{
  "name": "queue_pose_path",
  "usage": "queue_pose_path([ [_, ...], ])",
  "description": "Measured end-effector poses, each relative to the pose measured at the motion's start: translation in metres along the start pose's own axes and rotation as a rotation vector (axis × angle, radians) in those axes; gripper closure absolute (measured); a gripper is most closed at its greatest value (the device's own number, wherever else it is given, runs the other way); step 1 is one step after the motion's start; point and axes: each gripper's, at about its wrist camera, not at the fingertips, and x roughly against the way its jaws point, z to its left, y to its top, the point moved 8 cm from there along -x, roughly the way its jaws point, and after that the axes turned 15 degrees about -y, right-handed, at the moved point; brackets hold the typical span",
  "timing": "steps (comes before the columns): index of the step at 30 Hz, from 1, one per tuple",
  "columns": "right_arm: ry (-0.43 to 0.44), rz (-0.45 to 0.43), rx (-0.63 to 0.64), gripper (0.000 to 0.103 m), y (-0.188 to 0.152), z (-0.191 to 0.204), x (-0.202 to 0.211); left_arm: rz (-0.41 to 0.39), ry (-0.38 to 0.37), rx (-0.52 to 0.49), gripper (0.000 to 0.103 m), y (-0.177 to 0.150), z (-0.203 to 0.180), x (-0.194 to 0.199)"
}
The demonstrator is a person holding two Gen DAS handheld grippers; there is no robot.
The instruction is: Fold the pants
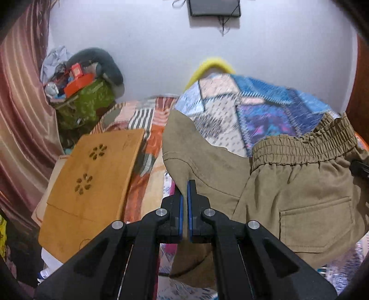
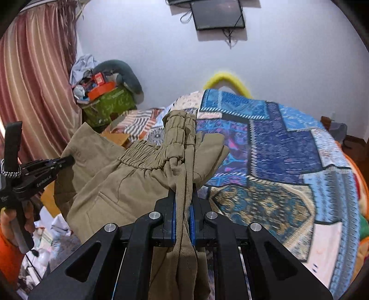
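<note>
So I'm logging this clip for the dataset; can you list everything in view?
pants: one, khaki, held up over the bed between both claws
quilt: one, blue patchwork, on the bed
wooden board: one, tan with flower cutouts, left of the bed
green bag: one, far left corner, orange box on top
grey pillow: one, above the bag
curtain: one, pink striped, left
screen: one, black, on the wall
left claw: shut on the pants
right claw: shut on the waistband
</note>
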Motion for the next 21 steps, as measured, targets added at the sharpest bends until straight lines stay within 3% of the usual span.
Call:
queue_pose_path([
  [8,-0.006,0.131,0.047,0.095,-0.038,0.019,-0.058,0.163,0.003,0.087,0.098,-0.051,0.038,-0.076],
  [14,-0.032,0.177,0.054,0.090,-0.059,0.008,-0.066,0.236,0.092,0.094,0.079,-0.081,0.053,-0.092],
  [17,-0.053,0.198,0.069,0.084,-0.062,0.004,-0.063,0.228,0.083,0.111,0.077,-0.085,0.056,-0.083],
  [21,-0.099,0.212,0.097,0.058,-0.067,-0.003,-0.051,0.254,0.103,0.069,0.076,-0.086,0.048,-0.064],
])
